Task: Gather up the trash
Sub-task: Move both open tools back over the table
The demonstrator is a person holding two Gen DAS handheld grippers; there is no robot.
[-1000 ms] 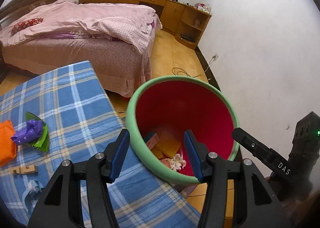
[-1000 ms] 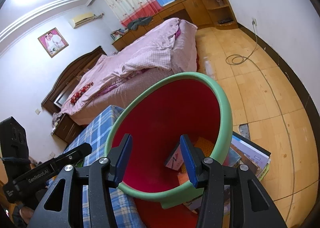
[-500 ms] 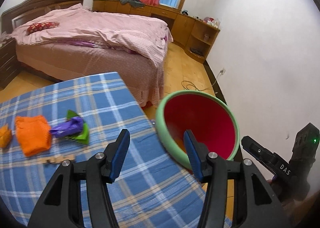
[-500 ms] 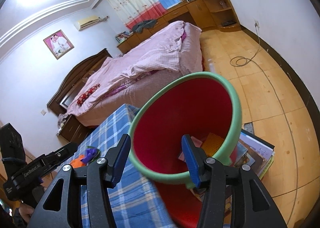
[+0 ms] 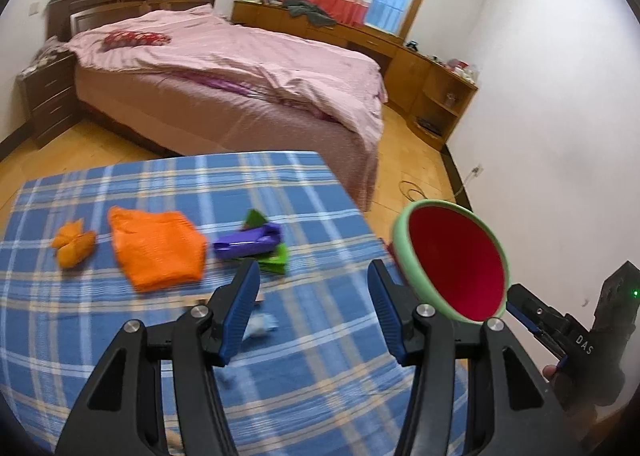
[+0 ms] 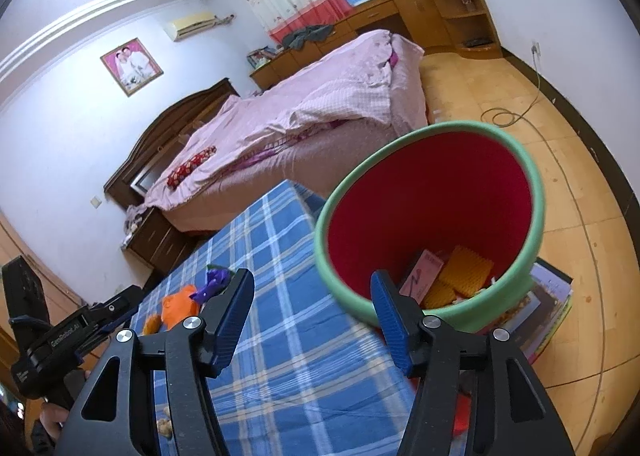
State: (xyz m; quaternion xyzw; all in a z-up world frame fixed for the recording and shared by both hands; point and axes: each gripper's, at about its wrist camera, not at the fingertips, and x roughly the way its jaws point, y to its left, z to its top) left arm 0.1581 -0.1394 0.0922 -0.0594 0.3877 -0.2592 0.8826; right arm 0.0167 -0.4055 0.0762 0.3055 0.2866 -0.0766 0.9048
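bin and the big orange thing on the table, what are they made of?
Bin: looks like moulded plastic, red inside with a smooth mint-green rim that keeps a rigid round shape.
Orange piece: probably a thin plastic bag or soft fabric; it lies flat, limp and creased, with a matte finish. Blur leaves it open.

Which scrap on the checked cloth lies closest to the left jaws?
The pale blue scrap, just beside the left-hand jaw. The purple wrapper and the orange pieces lie farther back.
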